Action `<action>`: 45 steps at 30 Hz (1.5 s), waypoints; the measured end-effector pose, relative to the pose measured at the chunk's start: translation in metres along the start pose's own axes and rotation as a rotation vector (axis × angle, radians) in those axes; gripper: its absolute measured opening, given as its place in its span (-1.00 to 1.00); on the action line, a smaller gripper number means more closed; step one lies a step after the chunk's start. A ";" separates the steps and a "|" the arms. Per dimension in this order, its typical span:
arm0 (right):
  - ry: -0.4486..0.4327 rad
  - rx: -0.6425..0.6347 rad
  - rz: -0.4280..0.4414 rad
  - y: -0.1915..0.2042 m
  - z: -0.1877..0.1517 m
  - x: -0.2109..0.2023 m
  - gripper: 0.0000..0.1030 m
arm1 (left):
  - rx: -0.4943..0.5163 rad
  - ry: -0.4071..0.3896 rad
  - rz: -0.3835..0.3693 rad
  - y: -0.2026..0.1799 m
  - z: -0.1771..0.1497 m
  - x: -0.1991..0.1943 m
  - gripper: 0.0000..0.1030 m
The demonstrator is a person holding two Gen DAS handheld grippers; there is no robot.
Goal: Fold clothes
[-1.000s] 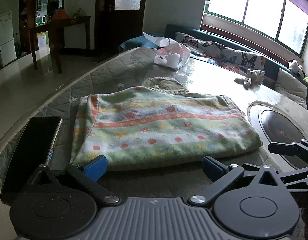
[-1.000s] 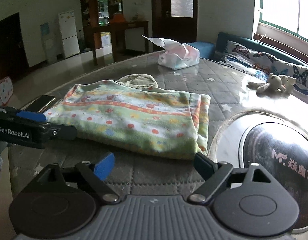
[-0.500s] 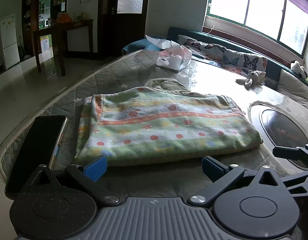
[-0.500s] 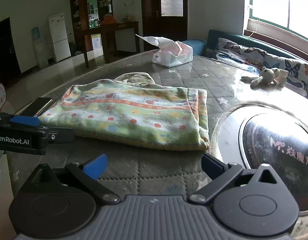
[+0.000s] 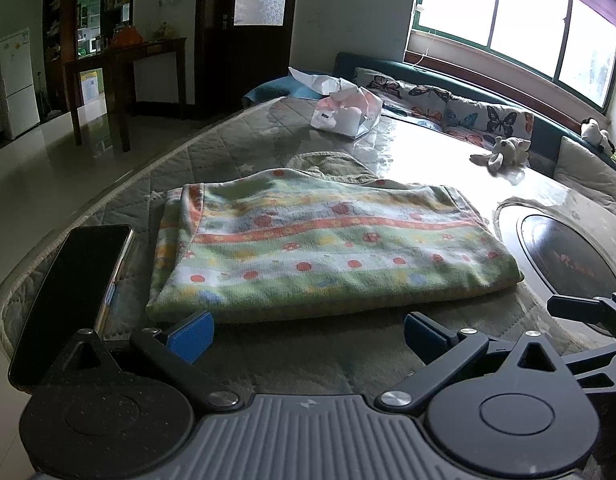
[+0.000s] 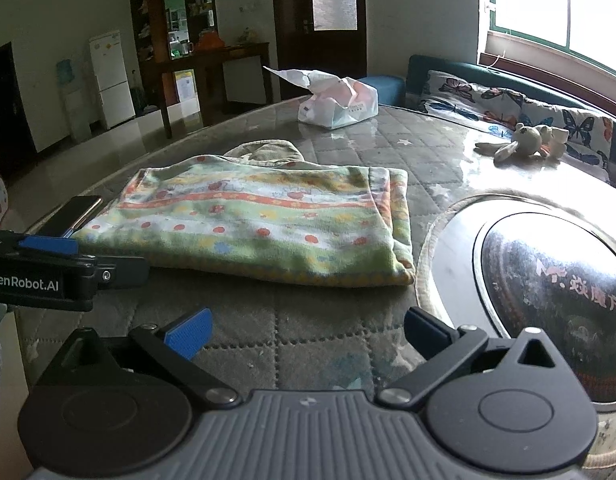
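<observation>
A folded green garment with orange stripes and red dots (image 5: 327, 248) lies flat on the quilted round table (image 5: 236, 152); it also shows in the right wrist view (image 6: 260, 220). An olive cloth (image 5: 331, 164) pokes out from under its far edge. My left gripper (image 5: 308, 330) is open and empty, just short of the garment's near edge. My right gripper (image 6: 308, 332) is open and empty, a little back from the garment's near right corner. The left gripper shows at the left of the right wrist view (image 6: 48, 268).
A black phone (image 5: 72, 292) lies left of the garment near the table edge. A white tissue bag (image 5: 347, 112) and a plush toy (image 5: 503, 152) sit at the far side. A round black inset (image 6: 547, 292) is on the right. A sofa runs under the window.
Both grippers have drawn back slightly from the garment and shifted view a little. The garment has not moved. Both stay open.
</observation>
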State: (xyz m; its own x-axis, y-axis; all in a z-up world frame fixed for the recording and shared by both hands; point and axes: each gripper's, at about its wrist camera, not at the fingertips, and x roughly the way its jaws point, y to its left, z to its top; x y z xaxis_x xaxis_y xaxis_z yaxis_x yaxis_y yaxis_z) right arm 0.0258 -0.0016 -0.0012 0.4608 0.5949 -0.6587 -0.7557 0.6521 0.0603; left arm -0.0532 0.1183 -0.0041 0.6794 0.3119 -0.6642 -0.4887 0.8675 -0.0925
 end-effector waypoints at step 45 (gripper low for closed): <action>0.005 0.044 0.010 0.002 -0.011 -0.001 1.00 | 0.007 0.010 0.008 -0.006 -0.009 0.000 1.00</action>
State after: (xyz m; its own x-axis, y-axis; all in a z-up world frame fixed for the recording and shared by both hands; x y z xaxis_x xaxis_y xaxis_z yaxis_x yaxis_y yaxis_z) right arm 0.0188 -0.0063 -0.0091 0.4509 0.5990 -0.6617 -0.7388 0.6664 0.0999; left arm -0.0555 0.1096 -0.0102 0.6703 0.3147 -0.6721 -0.4898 0.8680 -0.0821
